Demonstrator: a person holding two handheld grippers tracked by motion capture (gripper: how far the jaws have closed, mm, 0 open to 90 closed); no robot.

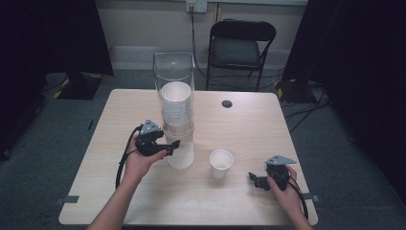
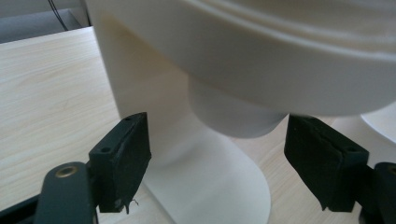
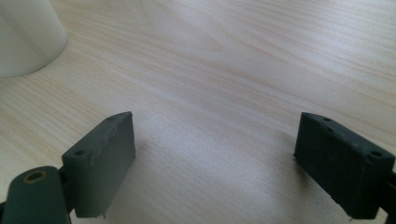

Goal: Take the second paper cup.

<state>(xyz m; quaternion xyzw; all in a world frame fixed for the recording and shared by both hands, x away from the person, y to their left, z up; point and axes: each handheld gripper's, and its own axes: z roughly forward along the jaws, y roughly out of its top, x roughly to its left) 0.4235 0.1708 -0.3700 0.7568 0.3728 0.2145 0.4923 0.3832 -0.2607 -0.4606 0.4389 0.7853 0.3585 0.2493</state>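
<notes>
Left tool (image 1: 173,143): jaws spread, flanking the base of the cup stack (image 1: 177,105) in the clear tube (image 1: 173,67), table (image 1: 249,124) centre. Right tool (image 1: 253,178): jaws spread, resting near right; single cup (image 1: 221,163) standing just left of it.

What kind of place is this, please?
Probably a lab or studio set up for recording: dark curtains at both sides, a lone folding chair, cables on the carpet, and a plain wooden table.

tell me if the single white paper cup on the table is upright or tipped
Upright: the single white paper cup stands on its base, open mouth facing up.
</notes>
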